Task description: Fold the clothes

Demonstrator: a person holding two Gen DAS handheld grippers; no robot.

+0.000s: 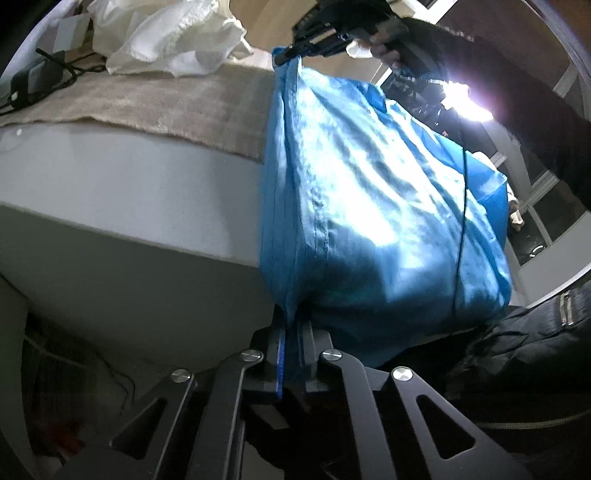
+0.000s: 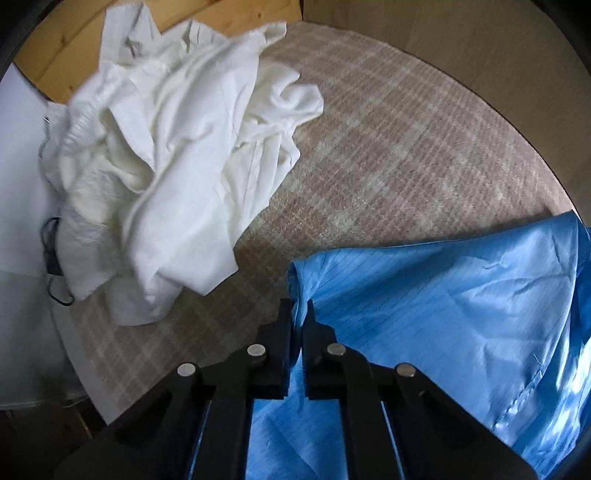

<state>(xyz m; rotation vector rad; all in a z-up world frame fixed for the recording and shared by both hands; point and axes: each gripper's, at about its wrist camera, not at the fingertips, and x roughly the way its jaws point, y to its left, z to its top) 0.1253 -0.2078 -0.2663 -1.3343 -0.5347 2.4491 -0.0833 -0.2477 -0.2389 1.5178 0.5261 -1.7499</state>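
Observation:
A shiny blue garment [image 1: 373,206] hangs stretched in the air between my two grippers, beside the bed. My left gripper [image 1: 291,325] is shut on its lower edge. My right gripper [image 1: 286,55] shows at the top of the left wrist view, shut on the upper edge. In the right wrist view my right gripper [image 2: 298,314] is shut on a corner of the blue garment [image 2: 443,295], above the bed's beige checked blanket [image 2: 388,147]. A crumpled pile of white clothes [image 2: 177,155] lies on the blanket to the left; it also shows in the left wrist view [image 1: 173,37].
The bed's white mattress side [image 1: 129,206] stands left of the hanging garment. A black adapter with cable [image 1: 33,81] lies at the bed's far left. A dark jacket [image 1: 524,350] is at lower right. Wooden headboard [image 2: 229,14] behind the white pile.

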